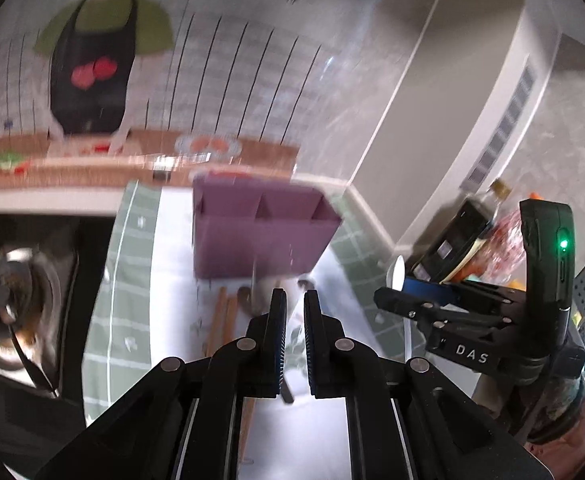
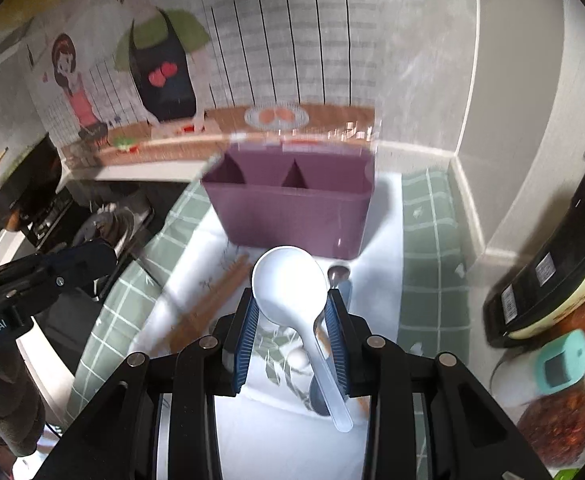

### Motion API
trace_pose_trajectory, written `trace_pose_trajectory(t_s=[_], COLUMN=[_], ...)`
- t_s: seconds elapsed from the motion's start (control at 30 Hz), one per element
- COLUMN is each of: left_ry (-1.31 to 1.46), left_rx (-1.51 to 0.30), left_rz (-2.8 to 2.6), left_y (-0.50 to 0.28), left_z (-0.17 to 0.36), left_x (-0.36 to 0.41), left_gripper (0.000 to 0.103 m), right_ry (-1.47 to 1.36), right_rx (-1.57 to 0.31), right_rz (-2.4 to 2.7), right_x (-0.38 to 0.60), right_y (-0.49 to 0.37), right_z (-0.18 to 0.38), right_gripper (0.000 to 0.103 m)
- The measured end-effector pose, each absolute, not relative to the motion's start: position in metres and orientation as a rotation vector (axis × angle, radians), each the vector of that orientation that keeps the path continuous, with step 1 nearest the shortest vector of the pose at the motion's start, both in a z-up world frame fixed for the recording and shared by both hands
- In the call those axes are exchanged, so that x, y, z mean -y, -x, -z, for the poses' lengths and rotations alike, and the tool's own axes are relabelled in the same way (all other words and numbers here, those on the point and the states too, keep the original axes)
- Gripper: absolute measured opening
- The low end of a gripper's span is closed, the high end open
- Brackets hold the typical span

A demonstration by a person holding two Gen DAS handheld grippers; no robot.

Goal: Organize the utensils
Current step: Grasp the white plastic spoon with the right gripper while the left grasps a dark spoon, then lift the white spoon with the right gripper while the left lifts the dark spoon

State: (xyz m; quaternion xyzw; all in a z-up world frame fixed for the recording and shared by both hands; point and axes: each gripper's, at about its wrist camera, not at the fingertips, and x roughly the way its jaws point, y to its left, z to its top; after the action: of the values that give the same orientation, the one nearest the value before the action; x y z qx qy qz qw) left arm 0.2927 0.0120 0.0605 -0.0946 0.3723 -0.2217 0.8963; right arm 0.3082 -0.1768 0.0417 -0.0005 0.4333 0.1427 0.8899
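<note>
we look down between our right gripper [image 2: 291, 312] at a white plastic spoon [image 2: 292, 292] clamped between the blue pads, bowl forward and handle slanting back toward the camera. just beyond it stands the purple organizer [image 2: 292, 212], its compartments divided by inner walls, on a white cloth [image 2: 376, 240] over a green checked mat [image 2: 432, 240]. wooden chopsticks [image 2: 212, 300] lie to the left on the cloth, a metal spoon [image 2: 338, 274] to the right. our left gripper [image 2: 44, 276] shows at the left edge.
</note>
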Motion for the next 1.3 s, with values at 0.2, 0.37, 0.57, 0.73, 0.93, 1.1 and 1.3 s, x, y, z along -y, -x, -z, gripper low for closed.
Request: trace_pose_trajectory(t_s=[0.2,0.37,0.57,0.73,0.93,1.1,1.3], left_ry=[0.156,0.205,0.305,0.371,0.281,0.248,0.145], left_rx=[-0.672,-0.822,-1.102,-1.251,-1.3,-1.351,-1.321], left_rz=[0.455,0.388,0.218,0.068,-0.074,-0.105,-0.097], left_y=[-0.296,-0.322,-0.365,-0.399,-0.429,-0.44,-0.44], left_z=[-0.095,-0.062,0.018,0.063,0.083,0.096,0.095], left_x=[-0.009,-0.02,-0.032,-0.026,-0.013,-0.006,0.005], left_gripper=[0.006,0.011,0.047,0.06,0.06,0.06,0.037], right_ry=[0.027,0.041,0.027,0.03,0.025,0.004,0.006], right_rx=[-0.806,-0.859,-0.962,-0.992,-0.994,-1.01,-1.021], right_rz=[-0.283,-0.273,-0.268,-0.281,-0.305,-0.31,-0.31], right_x=[0.177,0.179,0.188,0.19,0.195,0.201,0.202], right_y=[-0.31,-0.315,-0.328,-0.337,-0.346,-0.352,-0.352], right_z=[-0.078,-0.061,-0.018,0.002,0.014,0.024,0.03], right_gripper=[0.031,0.031,0.031,0.031,0.031,0.031,0.031])
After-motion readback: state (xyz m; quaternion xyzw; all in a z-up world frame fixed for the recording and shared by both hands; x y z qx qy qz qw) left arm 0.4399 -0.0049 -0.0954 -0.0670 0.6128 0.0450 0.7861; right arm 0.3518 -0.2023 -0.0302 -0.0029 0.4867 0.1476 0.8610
